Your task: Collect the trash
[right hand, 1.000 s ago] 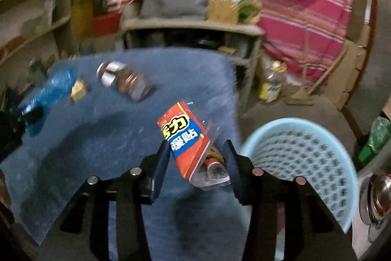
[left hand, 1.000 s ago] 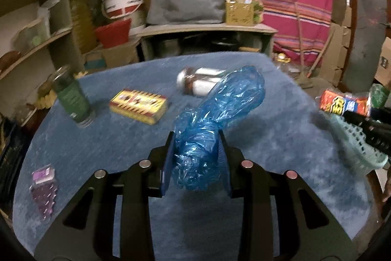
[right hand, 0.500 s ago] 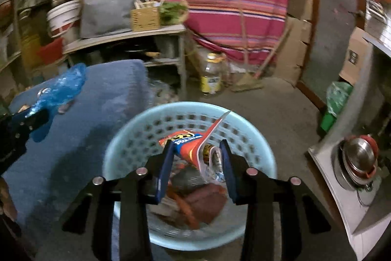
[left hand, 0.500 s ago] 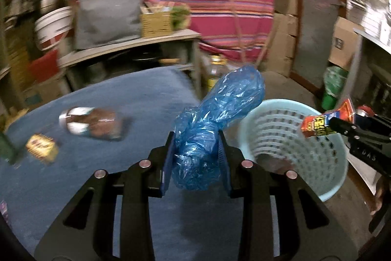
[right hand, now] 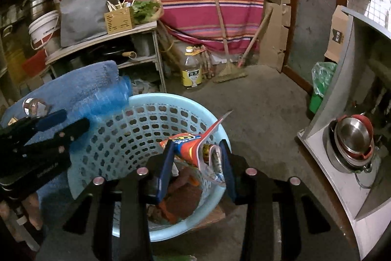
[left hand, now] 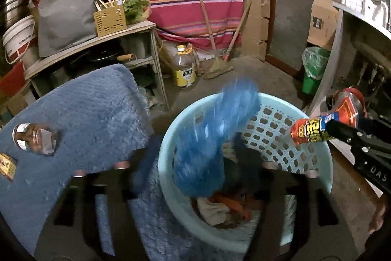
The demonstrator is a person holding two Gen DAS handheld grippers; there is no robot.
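Note:
A light blue perforated basket [left hand: 281, 129] [right hand: 117, 138] stands below both grippers with trash inside. My left gripper [left hand: 195, 163] is open, its fingers wide apart; the blue plastic bag [left hand: 210, 138] is blurred and falling free between them into the basket. It also shows in the right wrist view [right hand: 107, 97]. My right gripper [right hand: 198, 163] is shut on a red and orange snack wrapper [right hand: 188, 143] above the basket; the wrapper also shows in the left wrist view [left hand: 315, 129].
A blue-carpeted table [left hand: 85, 114] at the left carries a lying jar [left hand: 34, 138] and a yellow box [left hand: 6, 165]. A shelf unit [left hand: 122, 40], an oil bottle [left hand: 184, 67], a broom [right hand: 229, 70] and a green bin [left hand: 312, 70] stand beyond.
My left gripper has opened over the basket and the blue bag is dropping out of it. The right gripper holds the wrapper slightly lower over the basket.

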